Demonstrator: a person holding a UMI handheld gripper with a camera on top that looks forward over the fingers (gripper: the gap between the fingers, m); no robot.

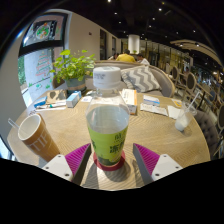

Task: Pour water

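Observation:
A plastic bottle (107,118) with a white cap and a green label stands upright on a red coaster (108,160) on the round wooden table (65,125). It stands between my gripper's (111,159) two fingers, with a gap showing at each side of it. The magenta pads (78,157) flank its base, so the gripper is open around it. A tan paper cup (37,136) stands to the left of the bottle, slightly tilted in the view.
A small glass (183,120) sits on the table to the right. Books and papers (152,101) lie across the far side, next to a green potted plant (72,68). Chairs and a café room lie beyond.

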